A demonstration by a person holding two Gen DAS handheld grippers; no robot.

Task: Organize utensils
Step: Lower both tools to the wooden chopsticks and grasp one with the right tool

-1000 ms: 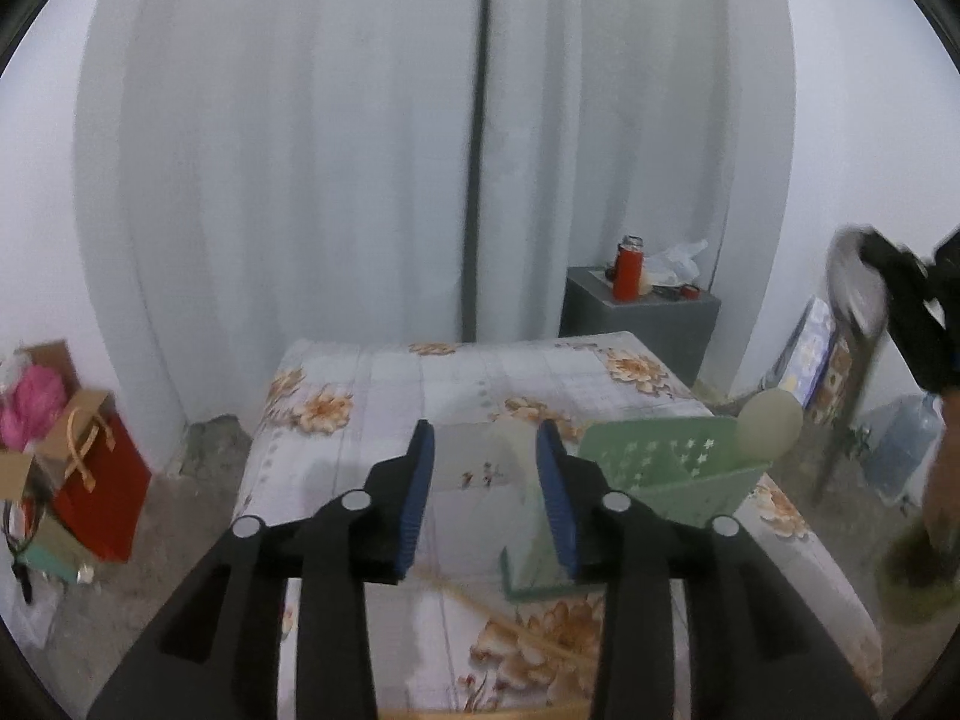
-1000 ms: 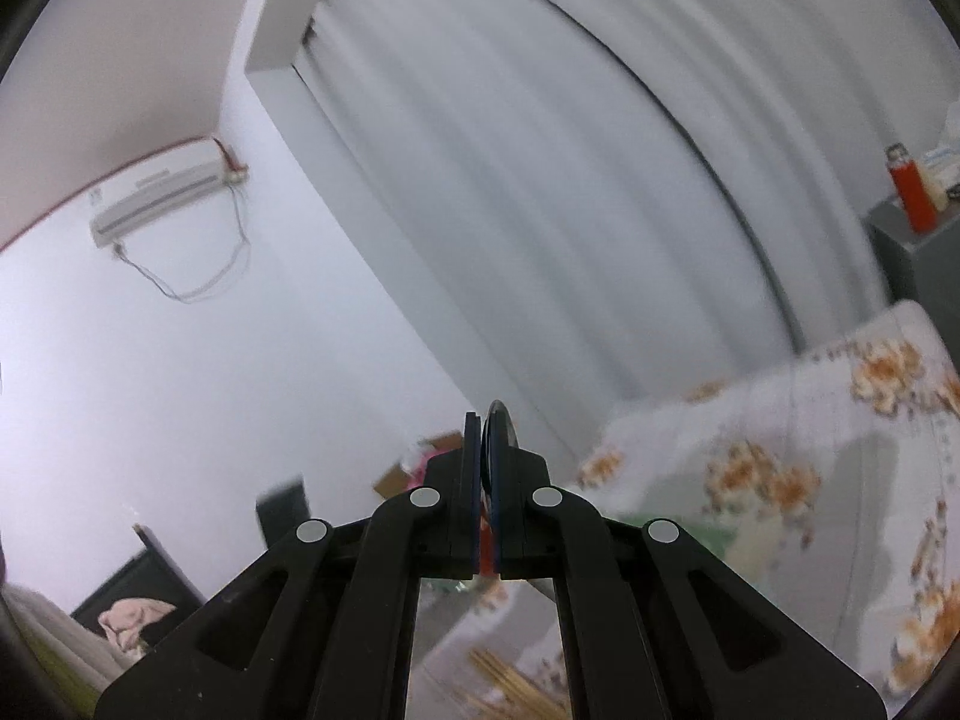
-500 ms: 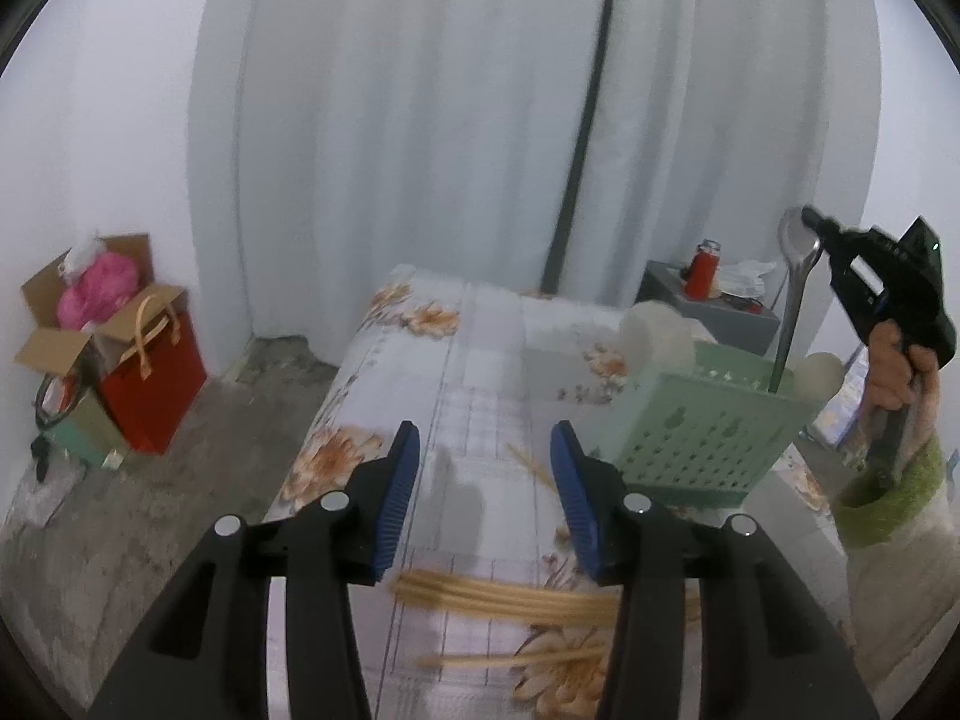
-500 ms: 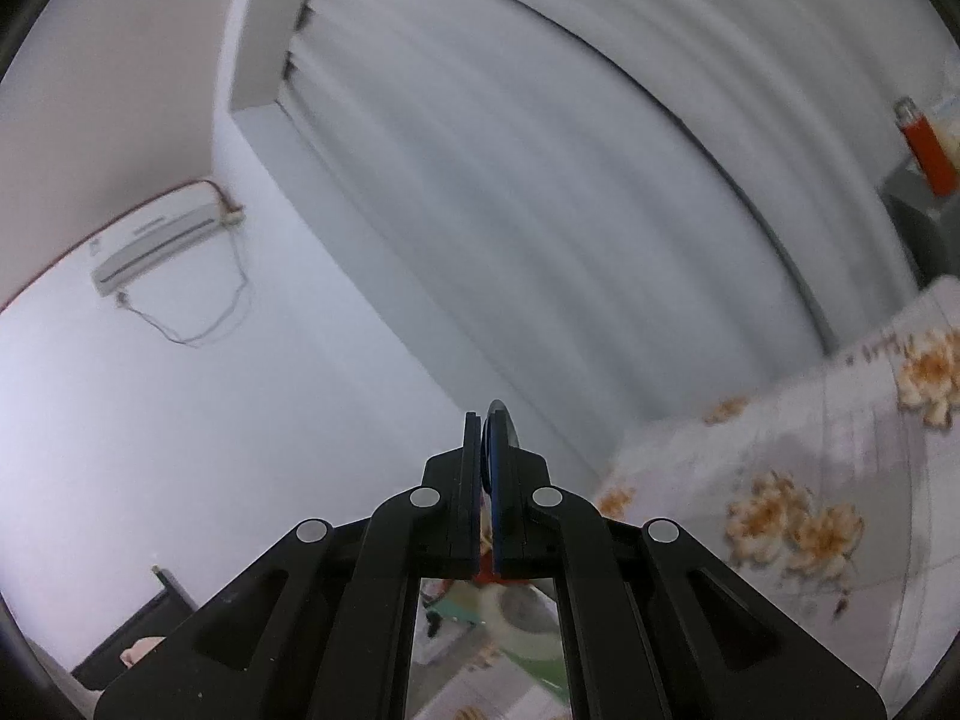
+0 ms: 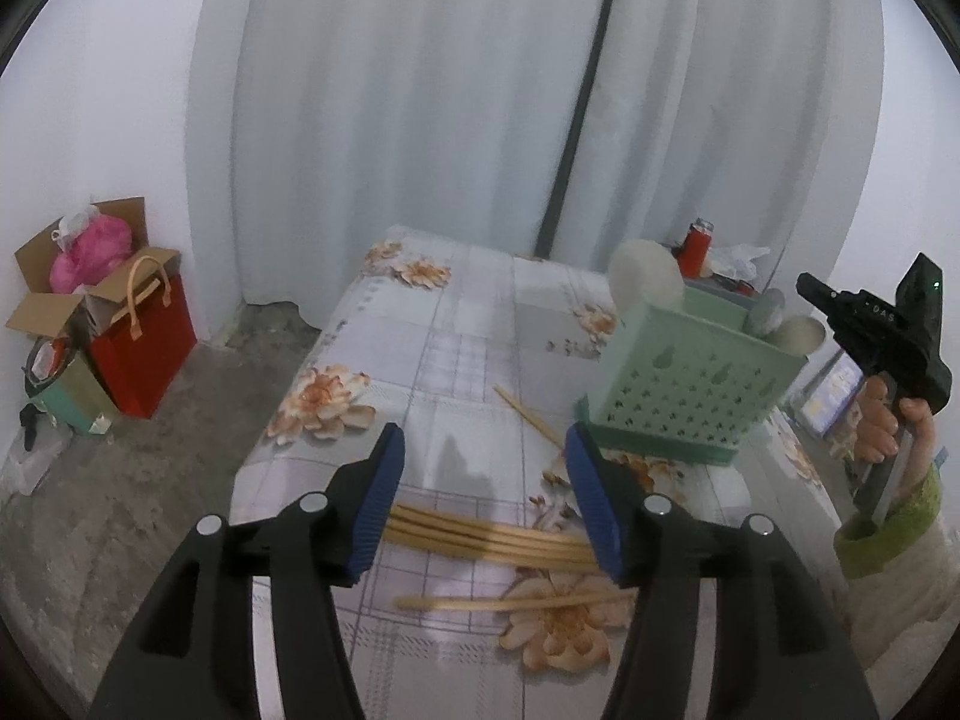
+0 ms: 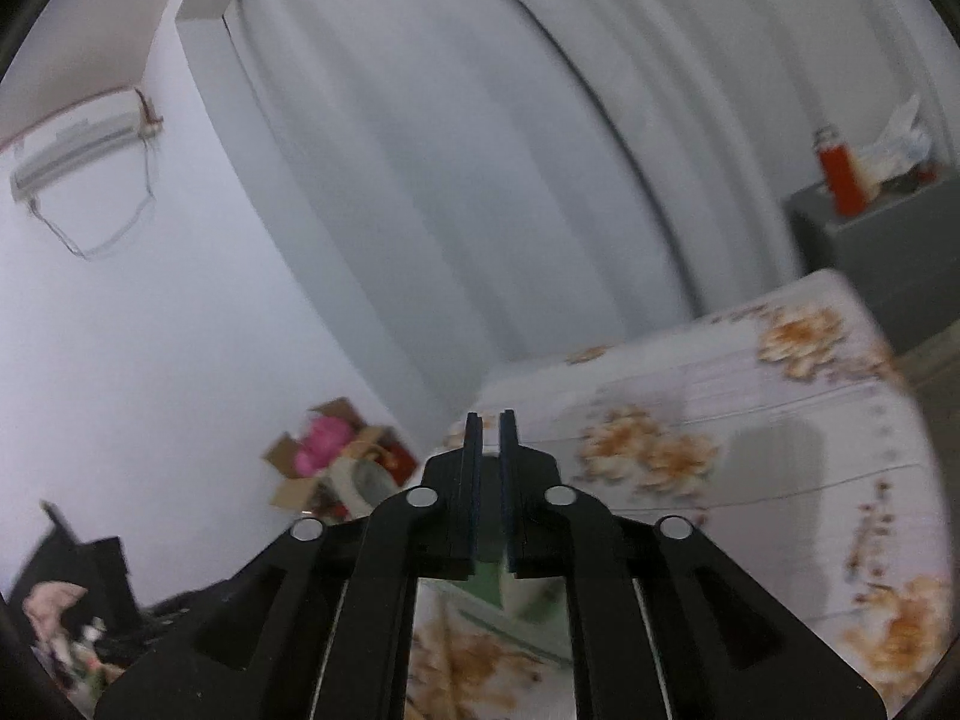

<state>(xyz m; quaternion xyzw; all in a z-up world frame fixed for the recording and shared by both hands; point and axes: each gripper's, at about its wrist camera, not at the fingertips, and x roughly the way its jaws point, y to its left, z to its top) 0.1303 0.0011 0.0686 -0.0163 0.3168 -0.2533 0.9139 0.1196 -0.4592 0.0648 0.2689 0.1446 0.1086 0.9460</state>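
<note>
White curtains back a floral-clothed table [image 5: 456, 360]. Left wrist view: left gripper [image 5: 483, 498] gapes wide and empty just above the chopsticks [image 5: 480, 534], which lie crosswise between its fingers at lower centre; green caddy [image 5: 690, 378] stands right. Right wrist view: right gripper [image 6: 491, 480], slightly parted, holds nothing, farther away.

The chopsticks [image 5: 480, 534] look like pale, matt wood. The utensil basket [image 5: 678, 390] is perforated mint-green plastic, smooth. A floral printed cloth [image 5: 450, 360] covers the counter. The left gripper [image 5: 483, 492] is matt black plastic with ribbed blue pads [image 5: 378, 504].
</note>
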